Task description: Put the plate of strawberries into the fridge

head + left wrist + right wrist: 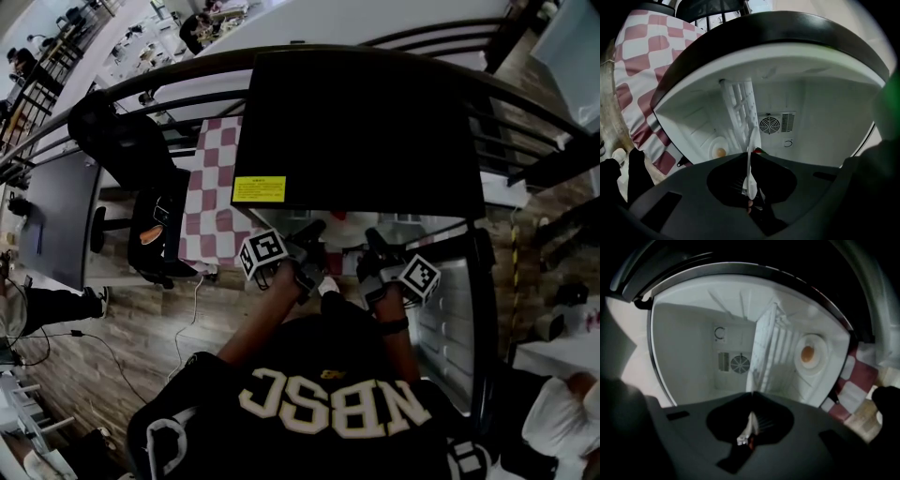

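Both grippers hold a white plate (343, 232) between them, right at the mouth of the open black fridge (356, 122). My left gripper (314, 236) is shut on the plate's left rim (751, 161), seen edge-on, with a bit of red and green strawberry (758, 151) just past the jaws. On the opposite rim (751, 420) my right gripper (371, 240) is shut too. Ahead lies the fridge's white inside, with a wire shelf (739, 105), a round fan grille (768, 124) on the back wall and a lit lamp (808, 353). Most of the plate is hidden behind the jaws.
The fridge door (452, 314) hangs open to the right, its racks facing me. The fridge stands on a table with a red and white checked cloth (214, 208). A black chair (131, 155) is to the left, a curved black railing (141, 84) behind, and a person's sleeve (562, 412) lower right.
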